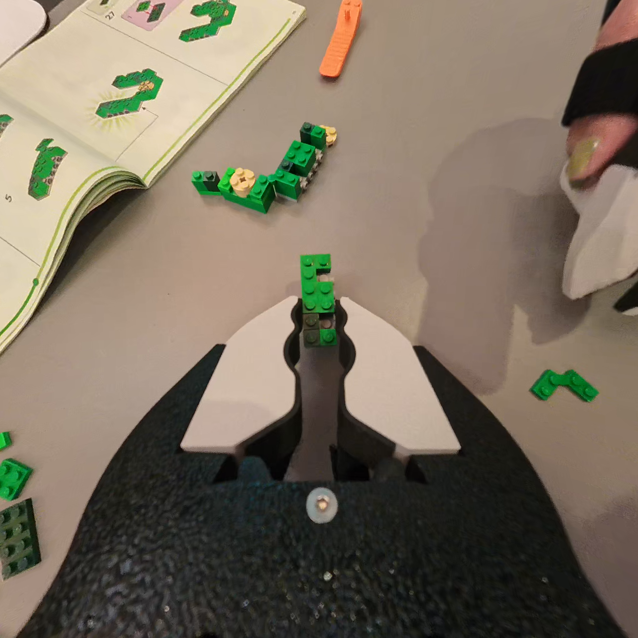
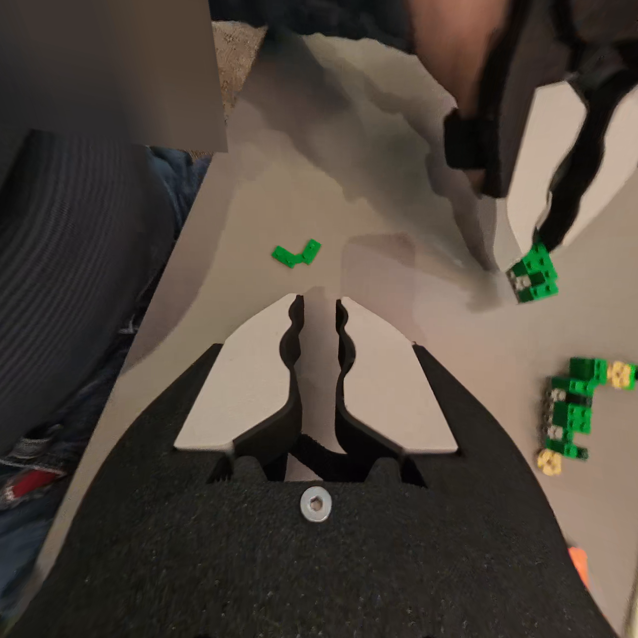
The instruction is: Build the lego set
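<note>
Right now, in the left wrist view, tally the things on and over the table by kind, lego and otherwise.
Built lego assemblies: 2, one in the left hand-held gripper at, one lying at
Loose green lego pieces: 4
Instruction booklets: 1
Orange brick separators: 1
Total: 8

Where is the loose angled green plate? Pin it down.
The angled green plate lies flat on the grey table, low right in the left wrist view, right of the left hand-held gripper, touching nothing.

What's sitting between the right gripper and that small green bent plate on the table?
Nothing: in the right wrist view, only bare table lies between the open right gripper and the bent plate.
</note>
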`<state>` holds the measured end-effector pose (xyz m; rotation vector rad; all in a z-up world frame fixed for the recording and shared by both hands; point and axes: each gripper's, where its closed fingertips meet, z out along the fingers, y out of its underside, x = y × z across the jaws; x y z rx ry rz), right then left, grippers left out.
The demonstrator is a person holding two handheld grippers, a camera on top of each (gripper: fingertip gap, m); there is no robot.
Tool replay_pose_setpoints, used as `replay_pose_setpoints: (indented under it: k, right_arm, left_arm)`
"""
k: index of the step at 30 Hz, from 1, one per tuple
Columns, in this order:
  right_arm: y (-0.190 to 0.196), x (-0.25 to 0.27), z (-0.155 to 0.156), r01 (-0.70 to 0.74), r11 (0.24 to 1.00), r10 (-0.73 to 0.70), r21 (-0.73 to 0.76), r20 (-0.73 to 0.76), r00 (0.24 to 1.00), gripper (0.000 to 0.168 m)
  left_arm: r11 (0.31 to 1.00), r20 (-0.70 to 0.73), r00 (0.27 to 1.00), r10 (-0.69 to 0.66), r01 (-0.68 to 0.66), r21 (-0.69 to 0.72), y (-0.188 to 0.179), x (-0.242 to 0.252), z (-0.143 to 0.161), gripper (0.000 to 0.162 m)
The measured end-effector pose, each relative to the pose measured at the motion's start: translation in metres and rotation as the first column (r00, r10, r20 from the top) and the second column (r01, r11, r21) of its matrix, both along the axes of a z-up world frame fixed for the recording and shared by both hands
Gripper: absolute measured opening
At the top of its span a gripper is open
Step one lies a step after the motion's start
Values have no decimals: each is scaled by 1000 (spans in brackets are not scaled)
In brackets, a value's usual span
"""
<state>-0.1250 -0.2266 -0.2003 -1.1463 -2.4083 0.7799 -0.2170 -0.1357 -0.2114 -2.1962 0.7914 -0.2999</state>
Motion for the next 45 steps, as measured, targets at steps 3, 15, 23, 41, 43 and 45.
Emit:
replay_pose_setpoints:
  k: [3,15,23,41,43,45]
  right_arm:
    - [-8,-7,-3,-95,995,95,31,-21,995,17]
    - [-30,-14,-29,-58,998,60,-26,60,996,36]
    - [-31,-21,-24,-51,999,52,-14,72,996,34]
    - [-23,-26,-28,399,915,-402,65,42,915,27]
    - [-19,-22,-29,403,912,-407,76,47,912,25]
    - [-6,-14,-29,396,908,-405,136,46,913,20]
  left_arm:
    - [1000,15,1000,-5,5,16,-5,2,5,17]
    - [999,-4,999,43,-43,11,-20,-7,1,17]
    - [1000,-11,1000,20,-20,6,-22,-5,0,17]
    - [999,16,1000,16,-16,41,-21,-2,2,17]
    - [999,17,1000,8,-9,48,-22,0,2,17]
    - [998,20,1000,-2,1,58,-23,3,4,17]
